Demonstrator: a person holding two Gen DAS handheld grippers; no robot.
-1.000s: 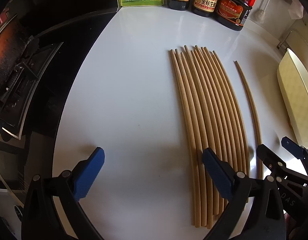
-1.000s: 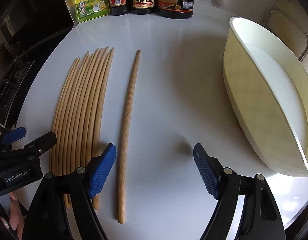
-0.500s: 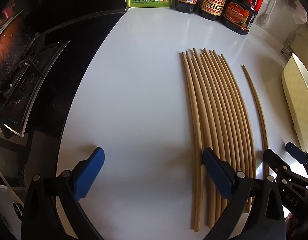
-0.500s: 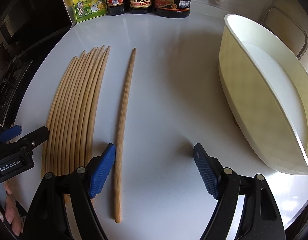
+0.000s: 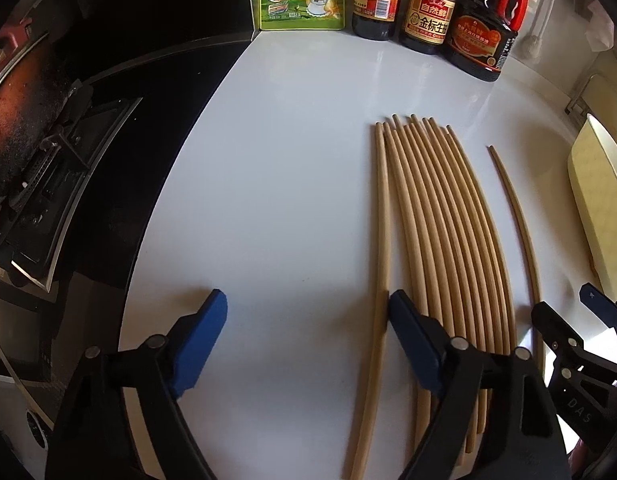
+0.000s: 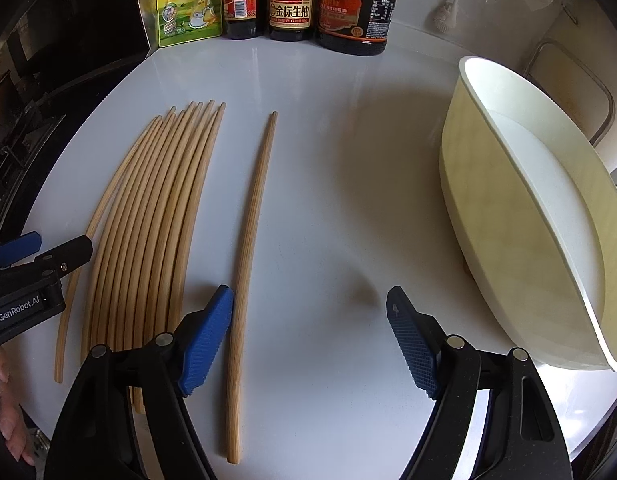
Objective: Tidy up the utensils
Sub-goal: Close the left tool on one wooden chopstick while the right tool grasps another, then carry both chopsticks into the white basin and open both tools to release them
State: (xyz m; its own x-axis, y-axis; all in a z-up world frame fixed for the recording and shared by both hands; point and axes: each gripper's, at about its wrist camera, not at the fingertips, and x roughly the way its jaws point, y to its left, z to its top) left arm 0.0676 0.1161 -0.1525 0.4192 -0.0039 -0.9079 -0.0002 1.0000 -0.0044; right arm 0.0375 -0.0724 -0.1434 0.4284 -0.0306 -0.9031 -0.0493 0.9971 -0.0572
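Observation:
Several wooden chopsticks (image 5: 444,236) lie side by side in a row on the white counter (image 5: 268,200); the row also shows in the right wrist view (image 6: 156,216). The leftmost chopstick (image 5: 380,248) lies slightly apart from the row, against the inner side of my left gripper's right fingertip. One more chopstick (image 6: 252,248) lies alone to the right of the row, just right of my right gripper's left finger (image 6: 206,340). My left gripper (image 5: 308,340) is open and empty. My right gripper (image 6: 310,336) is open and empty, low over the counter.
A cream basin (image 6: 540,216) stands at the right. A seasoning pouch (image 6: 188,4) and three dark sauce bottles (image 6: 290,0) line the back edge. A black stove (image 5: 48,160) borders the counter on the left.
My left gripper has moved left and forward; its right fingertip now sits between the leftmost chopstick and the others, and that chopstick has parted from the row. The right gripper moved slightly forward.

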